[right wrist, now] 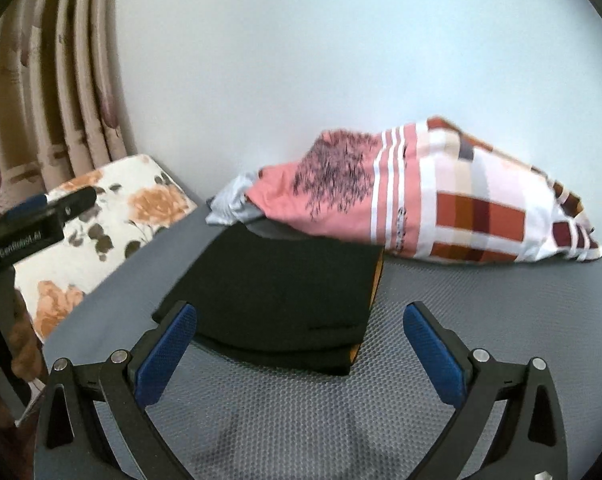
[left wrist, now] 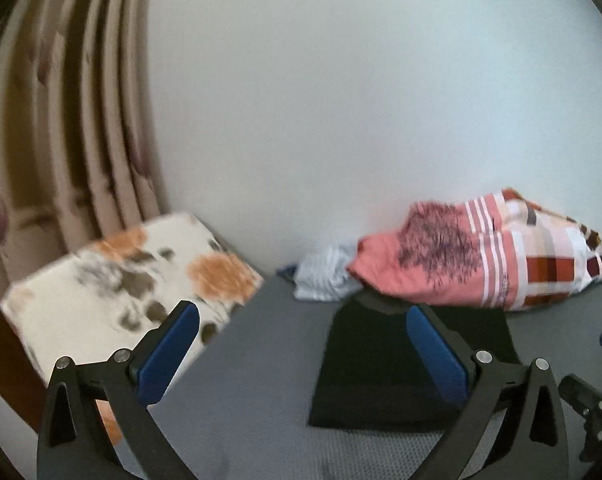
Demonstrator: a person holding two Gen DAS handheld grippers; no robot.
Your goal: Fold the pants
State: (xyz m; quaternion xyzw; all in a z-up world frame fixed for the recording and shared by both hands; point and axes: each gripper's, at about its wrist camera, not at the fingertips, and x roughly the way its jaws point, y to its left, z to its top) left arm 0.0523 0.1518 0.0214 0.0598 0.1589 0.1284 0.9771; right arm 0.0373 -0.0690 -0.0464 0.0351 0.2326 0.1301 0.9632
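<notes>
Nearest: right gripper [right wrist: 300,344], fingers spread wide, holding nothing, above the grey mat [right wrist: 481,304]. Left gripper [left wrist: 303,344] likewise spread and empty.

Next, at 12 o'clock from the right gripper: black pants [right wrist: 285,296], lying on the mat as a flat, squared packet of several layers, edges roughly aligned, orange lining showing along the 3 o'clock edge. Judged folded, or nearly; at most a final tidy remains.

Farther, at 1 o'clock: pink patterned bedding [right wrist: 421,200] against the wall. At 10 o'clock: floral cushion [right wrist: 113,216], then curtain [right wrist: 61,80].
</notes>
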